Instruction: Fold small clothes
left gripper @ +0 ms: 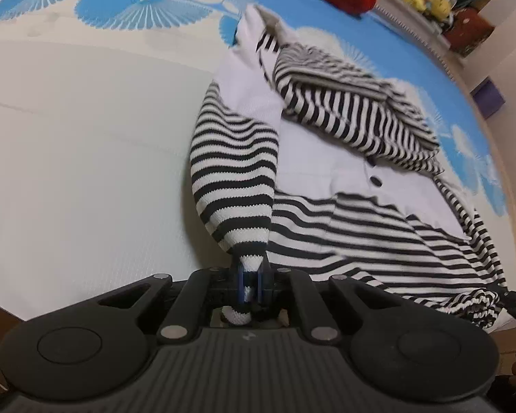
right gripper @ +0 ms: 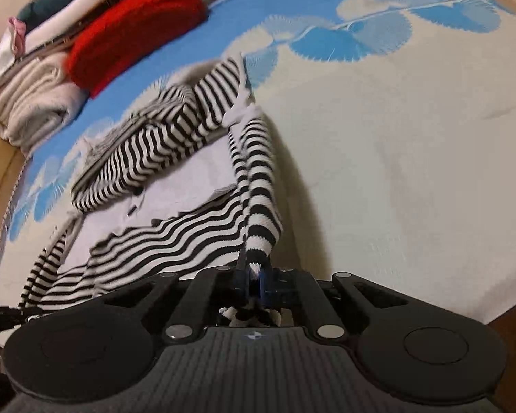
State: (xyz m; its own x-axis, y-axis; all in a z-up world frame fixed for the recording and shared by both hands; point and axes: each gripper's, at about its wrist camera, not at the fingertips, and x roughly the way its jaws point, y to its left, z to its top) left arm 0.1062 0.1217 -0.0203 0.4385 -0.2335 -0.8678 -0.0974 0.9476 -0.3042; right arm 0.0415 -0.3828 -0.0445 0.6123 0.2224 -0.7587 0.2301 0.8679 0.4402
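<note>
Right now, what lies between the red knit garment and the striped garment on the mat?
Only bare blue mat separates the red knit garment from the striped garment, as the right wrist view shows.

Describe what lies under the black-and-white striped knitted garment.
The black-and-white striped knitted garment lies on a cream mat with a blue leaf pattern. Both the left gripper and right gripper pinch its fabric. The mat beneath its spread body is covered and cannot be seen.
</note>
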